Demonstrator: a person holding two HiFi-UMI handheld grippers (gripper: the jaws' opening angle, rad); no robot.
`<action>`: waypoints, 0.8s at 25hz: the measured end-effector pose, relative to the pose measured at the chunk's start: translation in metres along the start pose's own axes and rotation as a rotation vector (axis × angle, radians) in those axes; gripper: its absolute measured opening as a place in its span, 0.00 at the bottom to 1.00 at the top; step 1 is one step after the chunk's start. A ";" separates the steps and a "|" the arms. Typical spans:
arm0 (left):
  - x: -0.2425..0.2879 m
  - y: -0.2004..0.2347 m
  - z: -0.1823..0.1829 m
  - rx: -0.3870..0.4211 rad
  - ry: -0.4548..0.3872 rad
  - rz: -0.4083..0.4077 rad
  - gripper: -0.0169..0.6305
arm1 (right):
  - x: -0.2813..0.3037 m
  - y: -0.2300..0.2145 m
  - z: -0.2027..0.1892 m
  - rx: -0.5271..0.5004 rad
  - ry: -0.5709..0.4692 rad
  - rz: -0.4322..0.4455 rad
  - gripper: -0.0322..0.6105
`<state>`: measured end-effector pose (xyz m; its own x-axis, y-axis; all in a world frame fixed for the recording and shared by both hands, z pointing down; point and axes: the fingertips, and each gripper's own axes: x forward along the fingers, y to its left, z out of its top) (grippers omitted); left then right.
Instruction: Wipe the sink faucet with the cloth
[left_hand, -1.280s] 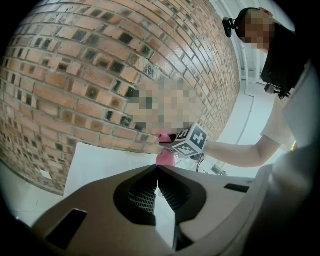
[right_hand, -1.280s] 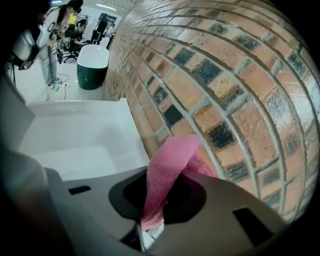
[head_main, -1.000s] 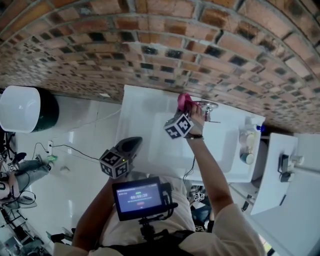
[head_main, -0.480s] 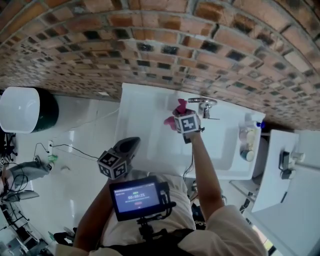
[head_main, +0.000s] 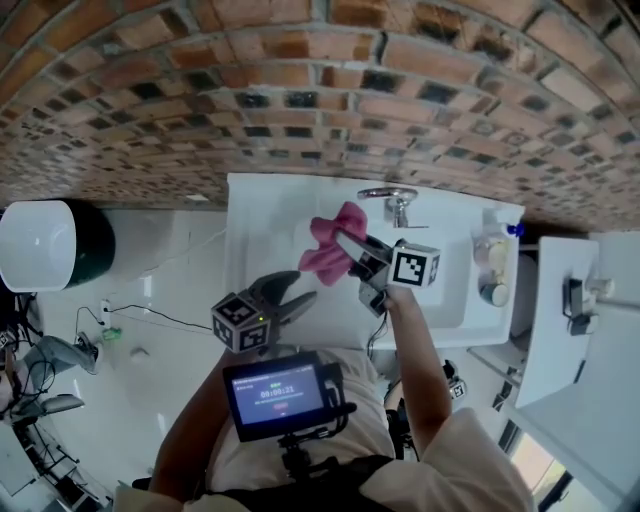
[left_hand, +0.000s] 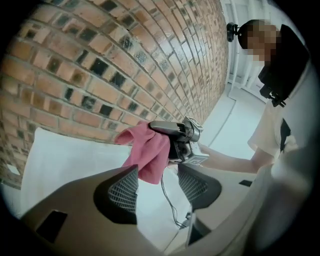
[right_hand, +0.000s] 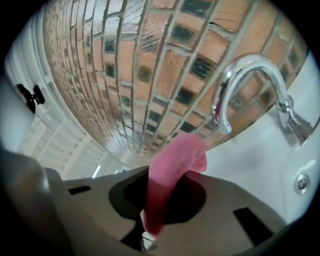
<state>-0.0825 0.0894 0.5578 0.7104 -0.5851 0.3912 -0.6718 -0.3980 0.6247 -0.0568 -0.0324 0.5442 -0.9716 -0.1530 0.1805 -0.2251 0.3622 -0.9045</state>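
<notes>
My right gripper (head_main: 347, 244) is shut on a pink cloth (head_main: 328, 247), which it holds over the white sink (head_main: 255, 215), left of and below the chrome faucet (head_main: 392, 200). In the right gripper view the cloth (right_hand: 172, 175) runs out from between the closed jaws of the right gripper (right_hand: 160, 202). There the faucet (right_hand: 240, 85) curves at upper right, apart from the cloth. My left gripper (head_main: 300, 289) is at the sink's front edge with its jaws opening. In the left gripper view the cloth (left_hand: 148, 155) hangs just beyond the left gripper (left_hand: 160, 184), and nothing is between the pads.
A brick wall (head_main: 300, 100) runs behind the sink. Bottles (head_main: 492, 270) stand on the sink's right end, beside a white cabinet (head_main: 570, 320). A white-topped dark bin (head_main: 40, 232) is on the floor at left. A cable (left_hand: 167, 197) dangles under the right gripper.
The right gripper has left the faucet, rolled over and carried the cloth left toward the sink's middle. The left gripper has come forward to the cloth, and its jaws have spread apart.
</notes>
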 end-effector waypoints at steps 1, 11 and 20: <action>0.003 -0.002 0.007 0.018 -0.006 0.000 0.44 | -0.002 0.010 0.000 -0.010 0.012 0.032 0.14; 0.025 -0.028 0.055 0.313 0.023 -0.030 0.54 | -0.017 0.068 -0.006 -0.010 0.119 0.195 0.14; 0.043 -0.044 0.036 0.382 0.133 -0.084 0.14 | -0.007 0.058 -0.034 0.072 0.192 0.159 0.25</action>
<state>-0.0301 0.0563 0.5224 0.7702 -0.4533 0.4487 -0.6222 -0.6887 0.3722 -0.0652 0.0206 0.5032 -0.9919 0.0809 0.0975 -0.0690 0.3002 -0.9514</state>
